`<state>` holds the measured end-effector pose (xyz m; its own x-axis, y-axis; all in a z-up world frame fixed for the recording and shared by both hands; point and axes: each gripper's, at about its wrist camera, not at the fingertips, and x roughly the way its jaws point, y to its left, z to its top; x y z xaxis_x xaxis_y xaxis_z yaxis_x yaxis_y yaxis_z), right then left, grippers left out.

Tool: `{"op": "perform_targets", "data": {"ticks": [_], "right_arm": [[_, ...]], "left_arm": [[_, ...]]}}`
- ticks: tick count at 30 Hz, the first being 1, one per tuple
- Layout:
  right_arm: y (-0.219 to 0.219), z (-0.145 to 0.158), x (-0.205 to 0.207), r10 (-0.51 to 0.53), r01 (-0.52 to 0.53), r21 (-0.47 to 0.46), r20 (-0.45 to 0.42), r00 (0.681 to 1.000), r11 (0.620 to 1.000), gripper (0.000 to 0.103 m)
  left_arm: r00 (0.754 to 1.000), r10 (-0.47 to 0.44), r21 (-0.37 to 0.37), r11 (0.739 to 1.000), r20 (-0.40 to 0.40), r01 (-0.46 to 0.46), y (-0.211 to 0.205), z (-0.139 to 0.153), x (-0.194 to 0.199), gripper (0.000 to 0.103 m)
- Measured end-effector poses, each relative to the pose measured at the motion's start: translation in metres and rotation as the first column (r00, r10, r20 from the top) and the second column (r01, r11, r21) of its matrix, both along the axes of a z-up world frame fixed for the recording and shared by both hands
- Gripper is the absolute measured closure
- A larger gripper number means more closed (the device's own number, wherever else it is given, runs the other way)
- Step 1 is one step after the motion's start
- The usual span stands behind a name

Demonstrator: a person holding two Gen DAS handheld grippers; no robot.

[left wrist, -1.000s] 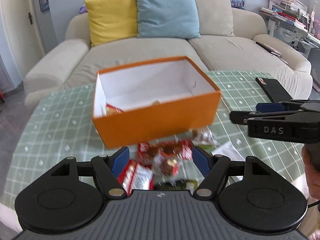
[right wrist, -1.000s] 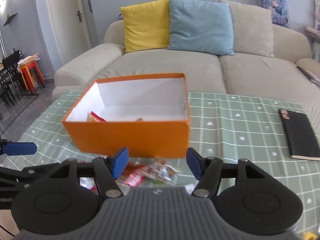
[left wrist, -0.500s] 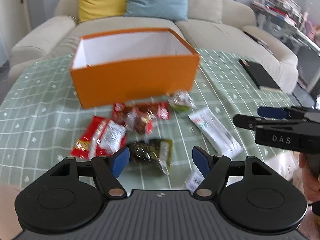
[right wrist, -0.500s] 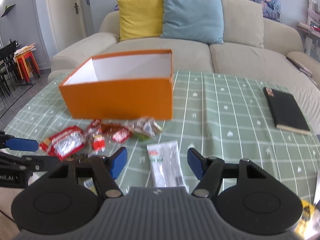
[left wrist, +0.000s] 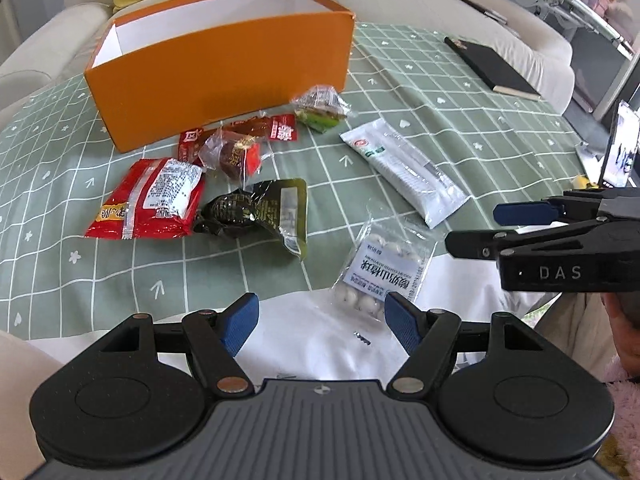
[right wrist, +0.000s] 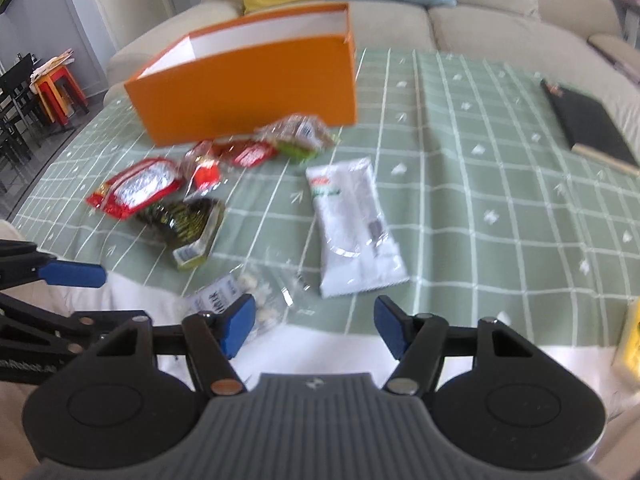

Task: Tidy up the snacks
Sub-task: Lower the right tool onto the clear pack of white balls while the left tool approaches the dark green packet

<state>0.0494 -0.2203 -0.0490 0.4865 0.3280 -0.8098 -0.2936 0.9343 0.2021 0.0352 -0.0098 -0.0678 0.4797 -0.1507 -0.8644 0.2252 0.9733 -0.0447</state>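
Note:
An open orange box stands on the green checked tablecloth; it also shows in the right wrist view. Several snack packets lie in front of it: a red packet, a dark green packet, a small red-brown wrapped pile, a clear green-bottomed packet, a long white packet and a clear bag of white balls. My left gripper is open and empty above the table's near edge, close to the bag of balls. My right gripper is open and empty, near the white packet.
A black notebook lies at the table's far right. A beige sofa with yellow and blue cushions stands behind the table. A yellow object sits at the right table edge. Chairs and stools stand at far left.
Both grippers have pulled back from the box toward the near table edge and tilted down. More snack packets have come into view. Both stay open and empty.

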Motion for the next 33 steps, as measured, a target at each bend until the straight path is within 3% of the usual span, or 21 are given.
{"op": "perform_targets", "data": {"ticks": [4,8,14,24,33], "right_arm": [[0.011,-0.006,0.003,0.019,-0.015,0.048,-0.073,0.997,0.999,0.039],[0.021,-0.017,0.006,0.044,-0.027,0.103,-0.168,0.985,0.994,0.039],[0.033,-0.033,0.019,0.011,0.042,0.174,-0.295,0.955,0.984,0.038],[0.061,-0.031,0.038,-0.037,0.064,0.107,-0.232,0.972,0.992,0.034],[0.099,-0.032,0.037,0.061,-0.068,-0.055,-0.11,0.992,0.996,0.027]], "left_arm": [[0.997,0.072,0.074,0.995,-0.003,-0.071,0.009,-0.005,0.004,0.019],[0.991,0.132,0.061,0.989,-0.002,-0.131,0.023,-0.004,0.006,0.019],[0.984,0.178,0.055,0.982,0.02,-0.179,0.035,-0.002,0.007,0.019],[0.966,0.258,0.014,0.966,0.013,-0.259,0.053,-0.004,0.011,0.019],[0.943,0.332,-0.021,0.943,0.008,-0.332,0.067,-0.006,0.012,0.019]]}}
